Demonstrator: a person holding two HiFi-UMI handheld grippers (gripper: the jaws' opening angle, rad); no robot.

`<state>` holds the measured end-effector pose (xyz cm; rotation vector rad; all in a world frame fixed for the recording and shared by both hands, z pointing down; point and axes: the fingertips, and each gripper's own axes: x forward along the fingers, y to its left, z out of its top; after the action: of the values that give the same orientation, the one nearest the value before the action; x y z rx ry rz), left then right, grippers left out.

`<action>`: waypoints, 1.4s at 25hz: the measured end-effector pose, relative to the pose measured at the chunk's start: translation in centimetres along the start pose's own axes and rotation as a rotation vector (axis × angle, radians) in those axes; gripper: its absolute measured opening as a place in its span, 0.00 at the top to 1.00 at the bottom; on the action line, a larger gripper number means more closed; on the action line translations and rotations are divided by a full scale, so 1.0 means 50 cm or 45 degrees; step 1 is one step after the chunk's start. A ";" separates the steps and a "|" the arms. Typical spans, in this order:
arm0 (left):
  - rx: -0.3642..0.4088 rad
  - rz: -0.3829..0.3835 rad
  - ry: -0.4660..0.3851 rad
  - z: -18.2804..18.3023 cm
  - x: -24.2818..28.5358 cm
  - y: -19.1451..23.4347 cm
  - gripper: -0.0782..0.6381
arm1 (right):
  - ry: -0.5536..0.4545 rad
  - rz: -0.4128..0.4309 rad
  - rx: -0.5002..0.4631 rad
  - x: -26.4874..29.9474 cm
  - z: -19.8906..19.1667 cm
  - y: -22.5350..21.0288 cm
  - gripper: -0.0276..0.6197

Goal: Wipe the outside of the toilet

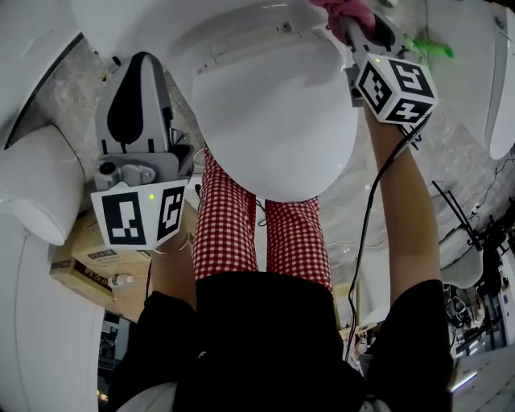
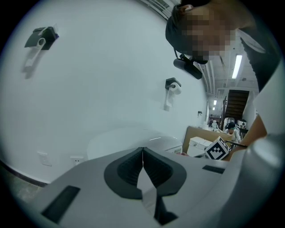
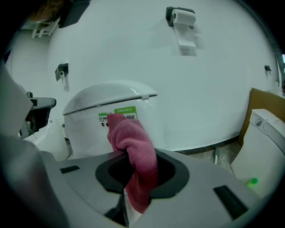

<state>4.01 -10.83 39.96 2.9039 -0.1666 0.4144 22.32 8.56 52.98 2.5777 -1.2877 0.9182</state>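
The white toilet (image 1: 273, 121) stands in front of me in the head view, its lid down. My right gripper (image 1: 354, 24) is at the toilet's far right corner, shut on a pink cloth (image 1: 348, 10). In the right gripper view the pink cloth (image 3: 133, 151) bunches up out of the right gripper (image 3: 133, 178), just short of the toilet tank (image 3: 111, 118) with its green label. My left gripper (image 1: 138, 72) hangs left of the bowl, apart from it. In the left gripper view the left gripper (image 2: 142, 153) is shut with nothing in it, aimed over the toilet (image 2: 129, 140) at the white wall.
Other white toilets stand at the left (image 1: 36, 185) and right (image 1: 503, 88) (image 3: 262, 142). A cardboard box (image 1: 88, 265) lies on the floor at the left. A cable (image 1: 366, 217) runs down along the right arm. Paper holders (image 3: 182, 18) hang on the wall.
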 end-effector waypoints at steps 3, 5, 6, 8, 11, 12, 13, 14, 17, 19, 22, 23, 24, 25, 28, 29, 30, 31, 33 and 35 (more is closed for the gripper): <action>-0.074 0.011 -0.029 0.004 -0.001 0.012 0.88 | -0.054 0.029 -0.019 -0.019 0.019 0.021 0.81; -0.125 0.027 -0.049 0.009 -0.004 0.024 0.88 | -0.080 0.082 -0.108 -0.031 0.034 0.053 0.81; -0.138 0.029 -0.056 0.010 -0.005 0.029 0.88 | -0.080 0.122 -0.179 -0.034 0.039 0.077 0.81; -0.142 0.028 -0.066 0.013 -0.007 0.037 0.88 | -0.073 0.219 -0.320 -0.033 0.044 0.133 0.81; -0.104 0.056 -0.046 0.008 -0.015 0.054 0.88 | -0.071 0.378 -0.486 -0.017 0.045 0.229 0.81; -0.089 0.071 -0.030 0.003 -0.019 0.062 0.88 | -0.067 0.428 -0.538 -0.008 0.042 0.261 0.81; -0.082 0.085 -0.018 -0.002 -0.023 0.070 0.88 | -0.059 0.474 -0.589 0.002 0.037 0.291 0.81; -0.080 0.096 -0.012 -0.005 -0.028 0.080 0.88 | -0.041 0.514 -0.636 0.014 0.030 0.319 0.81; -0.084 0.121 -0.013 -0.007 -0.042 0.107 0.88 | 0.036 0.622 -0.739 0.049 0.005 0.395 0.81; -0.090 0.133 -0.013 -0.009 -0.052 0.124 0.88 | 0.066 0.697 -0.806 0.070 -0.010 0.440 0.81; -0.104 0.161 -0.007 -0.018 -0.069 0.152 0.88 | 0.108 0.790 -0.939 0.096 -0.036 0.493 0.81; -0.109 0.170 -0.006 -0.021 -0.074 0.161 0.88 | 0.128 0.816 -0.981 0.103 -0.046 0.507 0.81; -0.114 0.178 -0.005 -0.023 -0.078 0.170 0.88 | 0.151 0.838 -1.018 0.110 -0.057 0.518 0.81; -0.118 0.184 -0.003 -0.025 -0.082 0.178 0.88 | 0.175 0.853 -1.053 0.117 -0.067 0.528 0.81; -0.099 0.185 0.012 -0.028 -0.090 0.193 0.88 | 0.241 0.846 -1.162 0.140 -0.095 0.545 0.81; -0.083 0.184 0.018 -0.028 -0.092 0.196 0.88 | 0.261 0.840 -1.188 0.146 -0.104 0.549 0.81; -0.073 0.183 0.023 -0.028 -0.095 0.199 0.88 | 0.281 0.836 -1.204 0.152 -0.113 0.553 0.81; -0.073 0.184 0.025 -0.028 -0.097 0.202 0.88 | 0.300 0.833 -1.212 0.157 -0.121 0.556 0.81; -0.100 0.186 0.022 -0.031 -0.100 0.208 0.88 | 0.332 0.818 -1.219 0.168 -0.137 0.557 0.81; -0.139 0.186 0.020 -0.036 -0.101 0.212 0.88 | 0.364 0.792 -1.213 0.179 -0.149 0.551 0.81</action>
<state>-2.76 -20.33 42.16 2.7900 -0.3886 0.4370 1.97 -12.33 59.72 1.3074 -1.8522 0.4896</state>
